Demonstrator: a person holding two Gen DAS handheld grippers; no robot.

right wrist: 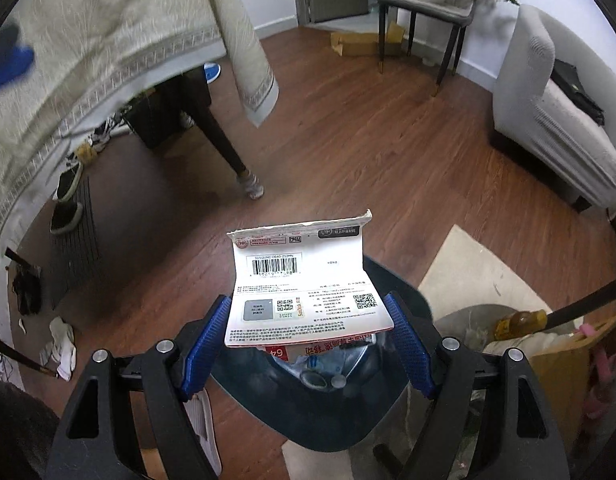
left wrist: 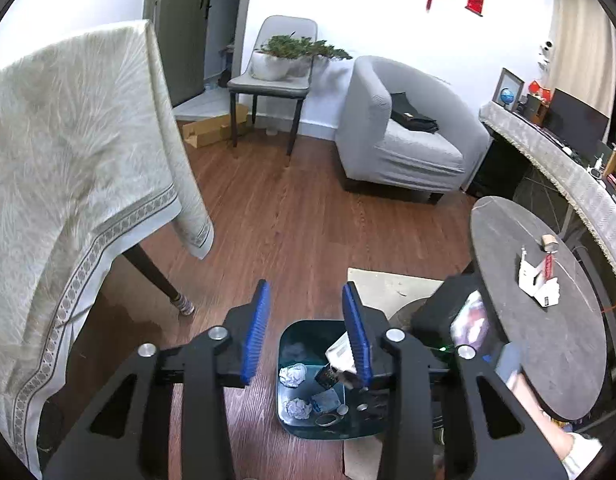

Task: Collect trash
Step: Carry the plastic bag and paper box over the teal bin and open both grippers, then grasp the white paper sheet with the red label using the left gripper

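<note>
A dark teal trash bin (left wrist: 291, 340) stands on the wood floor below my left gripper (left wrist: 305, 332), which is open and empty; the bin holds crumpled paper balls (left wrist: 293, 374) and other scraps. In the right wrist view my right gripper (right wrist: 308, 320) has its blue pads at both edges of a white torn card package (right wrist: 303, 284) with a barcode and QR codes, held over the same bin (right wrist: 328, 420). That package also shows in the left wrist view (left wrist: 340, 354) above the bin. White paper scraps (left wrist: 538, 280) lie on the round table.
A round dark table (left wrist: 548, 340) stands at the right. A table with a cream cloth (left wrist: 67, 160) is at the left, its leg (left wrist: 159, 276) near the bin. A grey armchair (left wrist: 404, 132) and a chair with a plant (left wrist: 279, 68) are behind. A beige mat (right wrist: 476, 272) lies by the bin.
</note>
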